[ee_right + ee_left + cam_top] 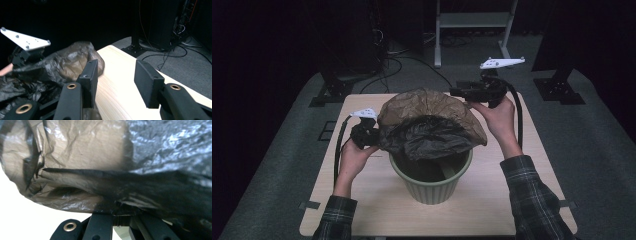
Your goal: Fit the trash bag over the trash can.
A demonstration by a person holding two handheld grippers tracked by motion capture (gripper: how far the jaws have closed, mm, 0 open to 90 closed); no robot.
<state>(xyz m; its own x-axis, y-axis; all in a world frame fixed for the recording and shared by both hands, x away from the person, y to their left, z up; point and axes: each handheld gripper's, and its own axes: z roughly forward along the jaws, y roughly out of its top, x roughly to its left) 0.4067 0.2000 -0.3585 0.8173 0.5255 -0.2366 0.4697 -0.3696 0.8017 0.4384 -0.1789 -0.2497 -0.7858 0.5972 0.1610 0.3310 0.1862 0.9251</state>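
Observation:
A pale green ribbed bin [432, 187] stands in the middle of the wooden table [512, 210]. A brown and black plastic bag [427, 117] billows over the bin's mouth and hangs partly inside. My left gripper [371, 135] is at the bag's left edge, shut on a pinched fold of the bag [82, 152], as the left gripper view shows close up at the left gripper [120, 216]. My right gripper [457, 92] is raised behind the bag's right side. In its own view the right gripper [116, 80] is open over bare table [120, 100], with the bag [70, 57] to its left.
Behind the table stand a white metal desk frame [472, 22] and black stand bases [329, 92] [559, 90] on grey carpet, with loose cables [397, 62] on the floor. The person's plaid sleeves [537, 195] come in from the near edge.

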